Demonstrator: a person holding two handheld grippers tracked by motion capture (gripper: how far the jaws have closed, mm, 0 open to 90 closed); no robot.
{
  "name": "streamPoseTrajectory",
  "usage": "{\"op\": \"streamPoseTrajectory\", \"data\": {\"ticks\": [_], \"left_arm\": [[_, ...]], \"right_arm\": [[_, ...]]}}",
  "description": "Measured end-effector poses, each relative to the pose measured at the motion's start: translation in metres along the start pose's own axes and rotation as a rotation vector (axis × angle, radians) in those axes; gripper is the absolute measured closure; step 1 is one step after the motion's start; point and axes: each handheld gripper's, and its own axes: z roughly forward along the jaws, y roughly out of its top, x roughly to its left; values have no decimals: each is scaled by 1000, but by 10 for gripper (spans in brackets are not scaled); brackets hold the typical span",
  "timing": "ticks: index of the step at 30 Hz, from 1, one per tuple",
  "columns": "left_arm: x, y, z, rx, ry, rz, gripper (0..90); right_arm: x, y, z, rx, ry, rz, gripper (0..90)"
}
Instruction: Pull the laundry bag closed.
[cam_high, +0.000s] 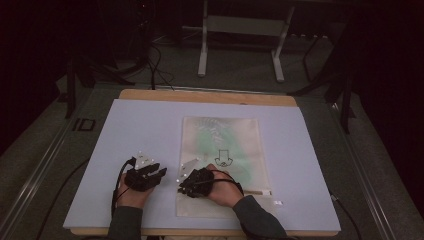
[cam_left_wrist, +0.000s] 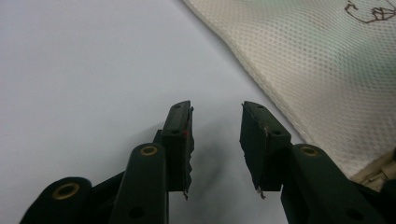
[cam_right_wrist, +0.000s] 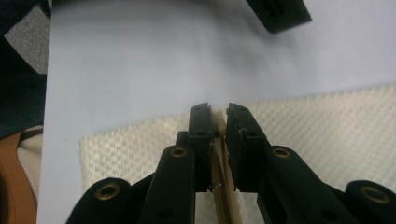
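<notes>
The right tongs (cam_right_wrist: 219, 122) clench the near edge of the mesh bag (cam_high: 220, 150), which lies flat mid-surface (cam_high: 145, 125). The left tongs (cam_left_wrist: 215, 135) gape, released, just beside the bag.

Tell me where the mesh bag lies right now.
The mesh bag lies flat on the pale mat, right of centre in the high view, its near left edge pinched by the right hand-held gripper.
</notes>
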Motion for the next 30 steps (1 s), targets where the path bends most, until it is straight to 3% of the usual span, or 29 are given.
{"op": "streamPoseTrajectory", "data": {"ticks": [10,12,15,16,19,30], "left_arm": [[-7,1,-1,-8,-53,8,692],[-9,1,-2,-8,-64,13,739],[-14,2,-2,1,-84,33,758],[-16,2,-2,5,-92,37,824],[-23,4,-1,11,-124,54,886],[-44,6,9,60,-196,107,890]], "right_arm": [[-7,-8,7,3,50,50,806],[-7,-9,9,-2,56,51,816],[-6,-9,9,-1,54,51,817],[-5,-11,10,13,45,29,820],[-2,-13,10,8,31,21,821],[0,-13,10,6,11,5,821]]}}
